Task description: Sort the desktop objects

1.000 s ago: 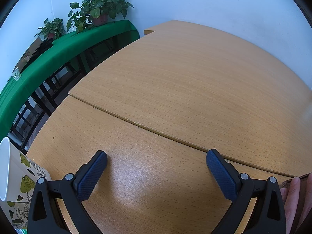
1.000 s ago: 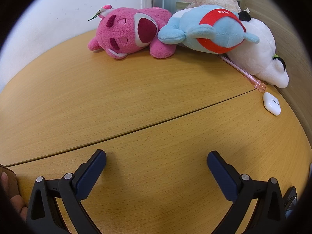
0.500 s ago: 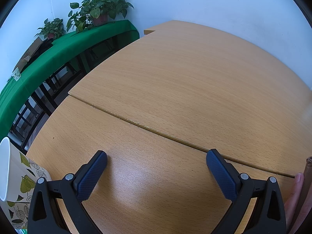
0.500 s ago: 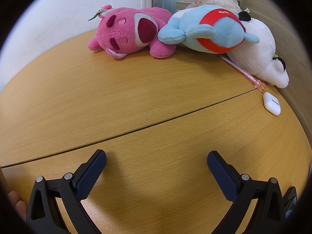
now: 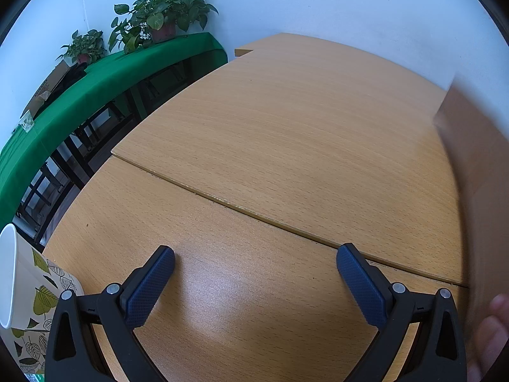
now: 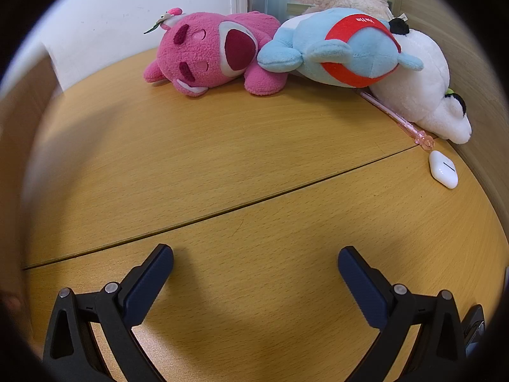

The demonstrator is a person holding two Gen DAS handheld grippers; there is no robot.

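My left gripper (image 5: 254, 265) hovers open over the bare wooden desk (image 5: 286, 133), nothing between its fingers. My right gripper (image 6: 255, 265) is open too, low over the desk (image 6: 206, 165). Far ahead of it lie a pink plush bear (image 6: 216, 54), a blue and red plush (image 6: 343, 49) and a white plush (image 6: 426, 95) against the back wall. A pink pen (image 6: 397, 117) and a white earbud case (image 6: 443, 169) sit at the right. A blurred brown cardboard box (image 5: 474, 191), held by a hand (image 5: 491, 328), stands at the right of the left view and shows as the box (image 6: 19, 146) at the left edge of the right view.
A leaf-patterned paper cup (image 5: 22, 289) stands at the left gripper's left. Beyond the desk's left edge are a green-covered table (image 5: 95, 86) with potted plants (image 5: 162, 9) and dark chairs beneath. A dark object (image 6: 474, 321) lies at the right gripper's lower right.
The brown box, earlier only a sliver at the frame edge with fingers on it, has swung up into view between the two grippers. Both grippers have stayed still and open.
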